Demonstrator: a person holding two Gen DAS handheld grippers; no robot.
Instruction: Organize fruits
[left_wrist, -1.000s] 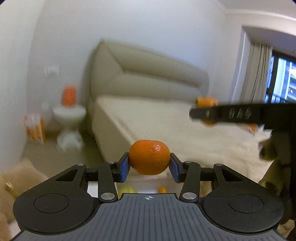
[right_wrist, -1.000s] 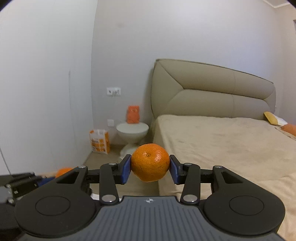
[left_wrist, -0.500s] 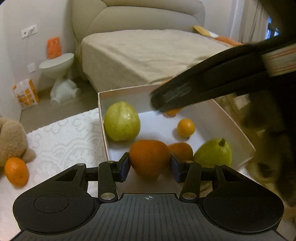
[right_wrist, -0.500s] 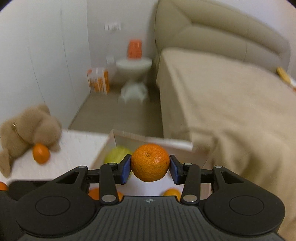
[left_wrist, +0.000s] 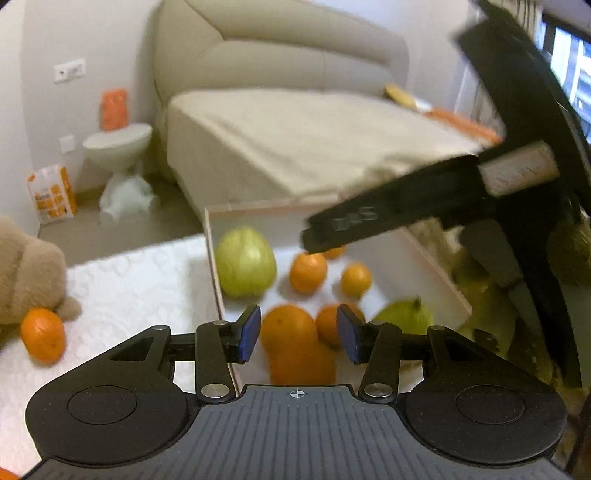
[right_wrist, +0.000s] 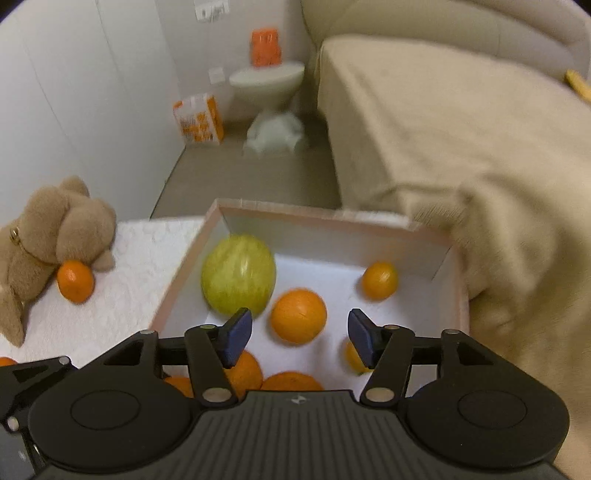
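My left gripper (left_wrist: 298, 334) is open above the near end of the white box (left_wrist: 212, 254). An orange (left_wrist: 290, 328) lies in the box just below its pads, free of them. My right gripper (right_wrist: 300, 336) is open over the box (right_wrist: 184, 273), with a loose orange (right_wrist: 298, 316) on the box floor below it. The box also holds a large green fruit (right_wrist: 239, 280), a small orange (right_wrist: 379, 280), several more oranges and a green pear (left_wrist: 402, 317). The right gripper's black arm (left_wrist: 406, 206) crosses the left wrist view.
A brown teddy bear (right_wrist: 51, 236) lies on the white lace cloth (right_wrist: 122, 295) left of the box, with an orange (right_wrist: 75, 281) against it. Another orange (right_wrist: 5, 361) shows at the left edge. A beige bed (right_wrist: 461, 122) stands behind and to the right.
Both grippers came down from room height to over the box and opened. Each let go of its orange, and both oranges now lie in the box.
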